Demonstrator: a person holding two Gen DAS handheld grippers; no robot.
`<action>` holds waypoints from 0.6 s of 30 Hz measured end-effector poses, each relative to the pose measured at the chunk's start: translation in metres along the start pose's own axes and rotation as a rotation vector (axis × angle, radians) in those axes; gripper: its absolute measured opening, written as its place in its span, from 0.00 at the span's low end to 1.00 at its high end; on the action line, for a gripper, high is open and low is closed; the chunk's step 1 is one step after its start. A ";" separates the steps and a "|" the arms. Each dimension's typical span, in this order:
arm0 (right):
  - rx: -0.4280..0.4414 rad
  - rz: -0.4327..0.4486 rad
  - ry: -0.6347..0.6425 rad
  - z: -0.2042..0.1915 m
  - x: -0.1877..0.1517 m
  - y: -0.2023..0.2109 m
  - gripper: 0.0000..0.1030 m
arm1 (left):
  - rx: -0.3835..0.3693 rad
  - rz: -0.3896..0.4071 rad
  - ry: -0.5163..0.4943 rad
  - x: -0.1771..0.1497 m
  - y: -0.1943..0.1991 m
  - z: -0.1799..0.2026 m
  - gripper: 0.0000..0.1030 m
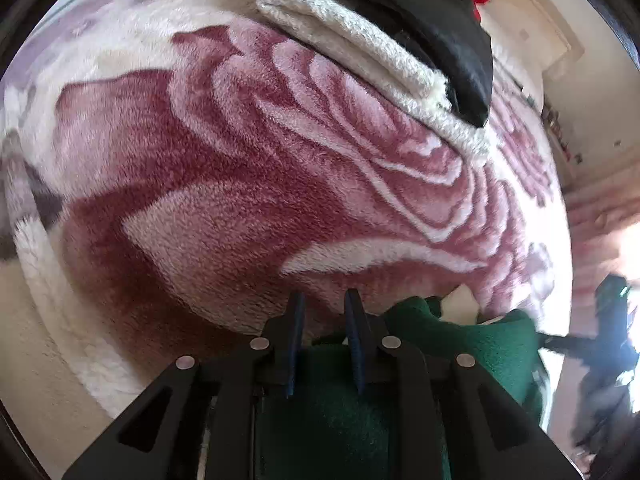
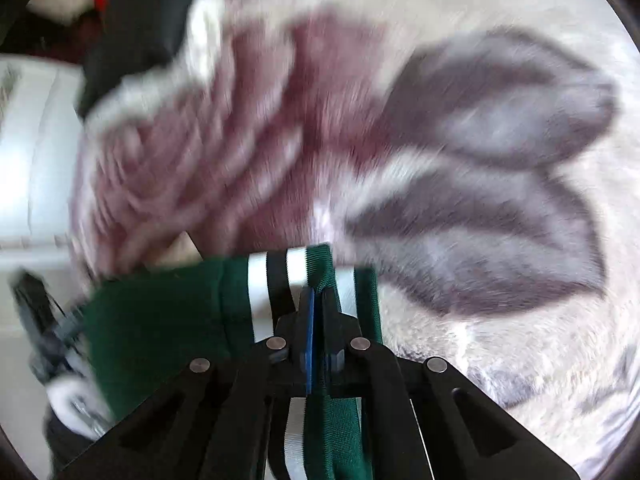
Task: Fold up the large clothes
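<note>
Though no writing shows, both grippers' fingers [image 2: 318, 300] pinch the green garment [image 2: 160, 320].

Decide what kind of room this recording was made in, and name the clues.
Probably a bedroom at home: a plush rose-patterned blanket covers the work surface like a bedspread, folded clothes are stacked on it, and pale walls show beyond.

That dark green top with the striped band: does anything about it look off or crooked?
Nothing looks damaged. The dark green garment with white and black stripes is bunched rather than flat on the rose-patterned plush blanket. The right gripper pinches its striped band; the view is blurred.
</note>
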State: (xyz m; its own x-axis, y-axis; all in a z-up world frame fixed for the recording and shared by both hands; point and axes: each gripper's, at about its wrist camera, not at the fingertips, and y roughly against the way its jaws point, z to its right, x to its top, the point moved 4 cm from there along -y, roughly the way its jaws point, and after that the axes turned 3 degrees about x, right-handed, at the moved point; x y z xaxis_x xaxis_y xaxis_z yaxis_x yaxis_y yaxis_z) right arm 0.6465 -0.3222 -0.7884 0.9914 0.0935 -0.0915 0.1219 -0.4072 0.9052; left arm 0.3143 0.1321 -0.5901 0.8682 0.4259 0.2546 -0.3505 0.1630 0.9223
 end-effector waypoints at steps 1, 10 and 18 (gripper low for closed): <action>0.018 -0.014 -0.016 0.001 0.002 0.002 0.04 | -0.004 0.002 0.005 0.001 0.005 -0.002 0.18; 0.256 -0.090 -0.095 0.028 -0.075 0.073 0.74 | 0.136 0.112 0.095 -0.031 0.087 -0.026 0.25; 0.187 -0.140 -0.079 0.022 -0.154 0.023 0.47 | 0.258 -0.038 0.133 -0.121 0.070 -0.046 0.89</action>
State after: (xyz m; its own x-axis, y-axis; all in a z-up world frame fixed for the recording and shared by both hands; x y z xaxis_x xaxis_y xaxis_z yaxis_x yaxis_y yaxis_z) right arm 0.4981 -0.3661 -0.7629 0.9640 0.0921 -0.2494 0.2574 -0.5569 0.7897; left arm 0.1683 0.1332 -0.5696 0.8195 0.5394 0.1934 -0.2025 -0.0431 0.9783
